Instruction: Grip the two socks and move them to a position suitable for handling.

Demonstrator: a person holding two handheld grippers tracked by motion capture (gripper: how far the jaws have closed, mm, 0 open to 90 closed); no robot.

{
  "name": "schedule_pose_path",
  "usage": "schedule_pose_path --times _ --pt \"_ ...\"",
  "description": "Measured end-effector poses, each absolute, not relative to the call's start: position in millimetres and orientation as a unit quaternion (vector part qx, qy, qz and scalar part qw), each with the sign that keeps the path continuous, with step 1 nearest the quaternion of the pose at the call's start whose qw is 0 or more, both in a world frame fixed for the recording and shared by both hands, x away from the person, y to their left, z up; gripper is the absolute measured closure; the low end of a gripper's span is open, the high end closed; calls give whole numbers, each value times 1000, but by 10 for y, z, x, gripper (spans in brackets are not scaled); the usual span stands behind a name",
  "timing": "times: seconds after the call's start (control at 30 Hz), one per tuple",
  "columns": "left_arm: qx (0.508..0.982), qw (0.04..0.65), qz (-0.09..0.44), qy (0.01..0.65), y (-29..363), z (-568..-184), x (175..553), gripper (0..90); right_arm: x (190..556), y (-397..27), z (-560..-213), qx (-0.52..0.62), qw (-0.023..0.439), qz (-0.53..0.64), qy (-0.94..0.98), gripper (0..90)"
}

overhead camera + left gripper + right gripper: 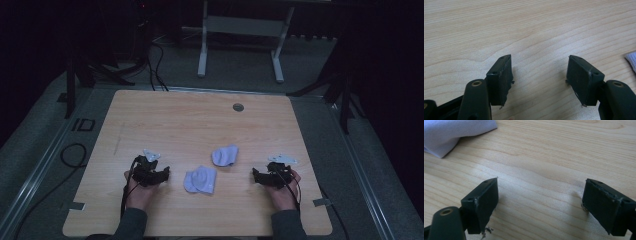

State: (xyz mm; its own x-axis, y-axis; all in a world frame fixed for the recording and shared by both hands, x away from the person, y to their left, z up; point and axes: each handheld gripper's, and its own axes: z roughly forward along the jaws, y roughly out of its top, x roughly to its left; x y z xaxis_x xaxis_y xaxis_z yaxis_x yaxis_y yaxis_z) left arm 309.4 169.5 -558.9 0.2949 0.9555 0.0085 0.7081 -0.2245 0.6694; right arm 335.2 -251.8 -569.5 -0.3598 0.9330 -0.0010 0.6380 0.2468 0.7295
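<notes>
Your left gripper (161, 176) sits lower left on the pale wooden table (190, 120), jaws wide, empty. Your right gripper (256, 176), lower right, gapes too. Two crumpled lavender cloths (201, 180) (225, 155) lie between them, centre frame.

Two crumpled pale cloths (200, 179) (225, 155), apart

High overhead view; gripper views close above the shared table (200, 120).
</notes>
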Motion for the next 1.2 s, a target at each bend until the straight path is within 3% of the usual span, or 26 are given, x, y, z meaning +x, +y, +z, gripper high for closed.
schedule_pose_path --times 0.2,0.57,1.07,1.2 --pt "753 286 215 553 1691 -5588 3090 376 3329 -2499 -5684 528 226 322 753 158" --pt "752 287 215 553 1688 -5589 3091 377 3270 -2485 -5629 524 221 317 759 366" --pt "753 286 215 552 1687 -5588 3091 377 3180 -2385 -5523 503 198 321 777 422" --pt "753 287 215 551 1688 -5589 3091 376 3124 -2304 -5472 481 185 324 793 501"
